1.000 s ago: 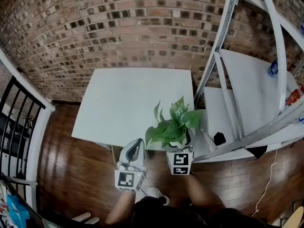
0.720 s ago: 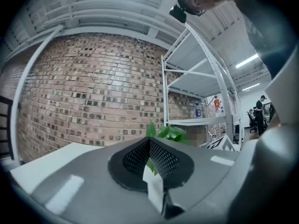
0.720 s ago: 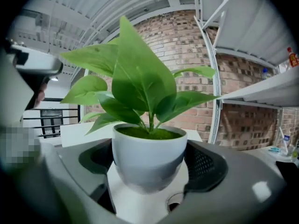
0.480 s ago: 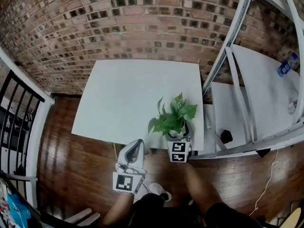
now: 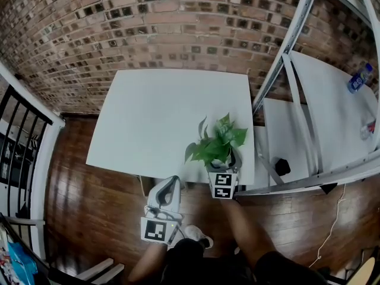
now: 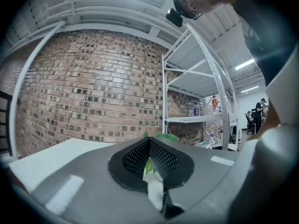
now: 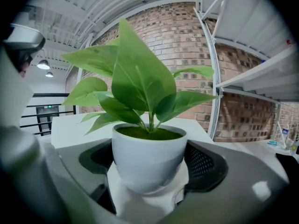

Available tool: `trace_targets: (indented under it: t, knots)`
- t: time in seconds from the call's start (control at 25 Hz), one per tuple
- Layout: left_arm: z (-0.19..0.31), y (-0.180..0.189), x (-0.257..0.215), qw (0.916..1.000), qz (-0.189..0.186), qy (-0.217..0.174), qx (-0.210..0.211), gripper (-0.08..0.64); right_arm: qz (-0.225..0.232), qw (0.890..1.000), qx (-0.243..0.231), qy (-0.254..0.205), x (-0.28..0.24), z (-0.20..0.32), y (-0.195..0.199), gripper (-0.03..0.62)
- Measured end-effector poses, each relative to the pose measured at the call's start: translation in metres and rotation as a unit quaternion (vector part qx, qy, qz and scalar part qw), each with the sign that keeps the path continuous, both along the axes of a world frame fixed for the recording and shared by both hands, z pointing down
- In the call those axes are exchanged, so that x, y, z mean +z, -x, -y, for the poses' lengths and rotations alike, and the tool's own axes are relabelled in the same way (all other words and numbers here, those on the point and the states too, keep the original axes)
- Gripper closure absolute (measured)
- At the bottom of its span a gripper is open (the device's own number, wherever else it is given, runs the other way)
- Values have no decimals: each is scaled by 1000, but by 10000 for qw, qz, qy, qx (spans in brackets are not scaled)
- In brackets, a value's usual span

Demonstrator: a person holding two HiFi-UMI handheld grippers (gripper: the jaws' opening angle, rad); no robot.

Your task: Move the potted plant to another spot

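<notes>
The potted plant [image 5: 217,149] is over the near right corner of the white surface [image 5: 160,114], close to its front edge. No view shows whether the base has touched down. Its round white pot [image 7: 148,158] carries dark soil and broad green leaves [image 7: 135,83] that spread up and outward. The right tongs [image 5: 228,164] hold it, spread wide around the pot, with the black mesh pads [image 7: 206,165] at the pot's two sides and the marker cube facing up just off the surface's edge. The left tongs [image 5: 172,181] hang to the plant's left, below the front edge and over the wooden floor [image 5: 89,200], clear of the pot. In the left gripper view these tongs [image 6: 149,142] are drawn together at the tips with nothing gripped, and only a narrow slit between the pads shows a sliver of green and white beyond. The person's forearms reach in from the bottom of the head view. Behind the surface rises a brick wall [image 5: 148,28]. A white metal shelving rack [image 5: 291,52] stands just to its right, with a bottle [image 5: 358,79] on a shelf well away from the plant. A black railing [image 5: 15,141] runs along the far left.
</notes>
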State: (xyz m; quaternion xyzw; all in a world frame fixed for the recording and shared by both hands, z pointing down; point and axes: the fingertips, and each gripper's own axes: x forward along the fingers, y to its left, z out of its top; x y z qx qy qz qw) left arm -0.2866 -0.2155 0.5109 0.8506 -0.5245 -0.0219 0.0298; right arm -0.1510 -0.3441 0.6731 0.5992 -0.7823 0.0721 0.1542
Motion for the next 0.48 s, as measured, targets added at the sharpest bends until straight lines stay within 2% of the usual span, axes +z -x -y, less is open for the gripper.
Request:
trace_targets:
  t: [0.48]
  knots:
    - [-10,-15,1,10000,-41,52,44,545,-188,9990,-98,390,10,-10,-2,127]
